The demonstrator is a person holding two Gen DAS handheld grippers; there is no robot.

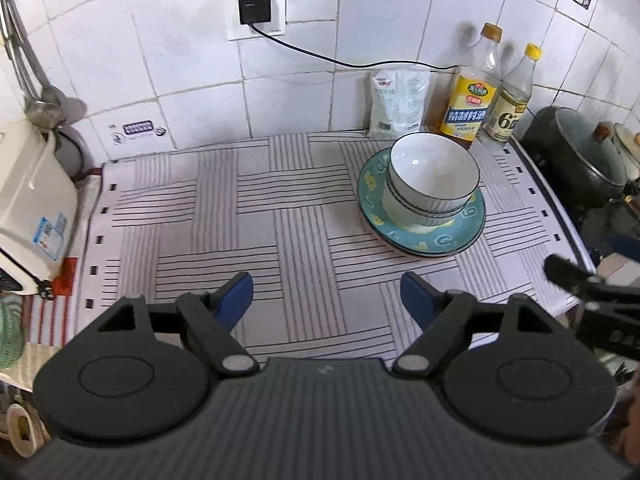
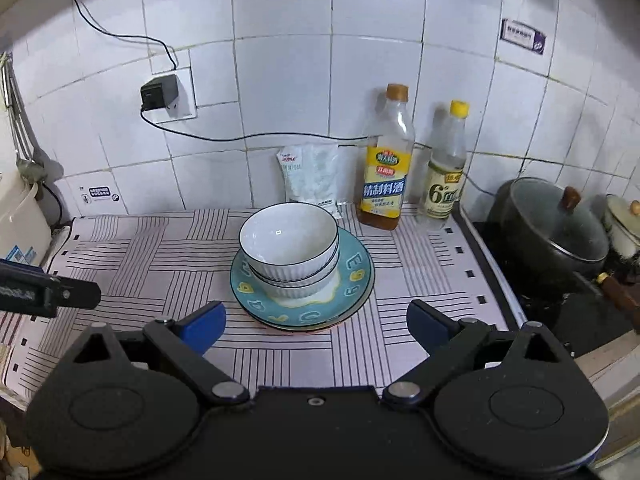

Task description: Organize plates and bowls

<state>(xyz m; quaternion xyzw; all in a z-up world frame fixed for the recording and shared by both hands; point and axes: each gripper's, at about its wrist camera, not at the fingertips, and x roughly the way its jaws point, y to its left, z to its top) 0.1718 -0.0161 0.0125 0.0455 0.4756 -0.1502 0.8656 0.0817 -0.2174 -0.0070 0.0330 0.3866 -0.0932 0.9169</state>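
Two white ribbed bowls (image 1: 432, 184) sit nested on a stack of teal plates (image 1: 444, 236) at the back right of the striped mat (image 1: 240, 208). In the right wrist view the bowls (image 2: 290, 252) and plates (image 2: 356, 276) lie straight ahead. My left gripper (image 1: 326, 294) is open and empty, held above the mat's front, left of the stack. My right gripper (image 2: 316, 320) is open and empty, just in front of the plates. The right gripper shows at the left view's right edge (image 1: 580, 280).
Two bottles (image 2: 386, 160) and a white bag (image 2: 310, 176) stand against the tiled wall behind the stack. A black lidded pot (image 2: 552, 232) sits on the stove to the right. A white appliance (image 1: 28, 200) stands at the left. A cable (image 1: 340, 60) hangs along the wall.
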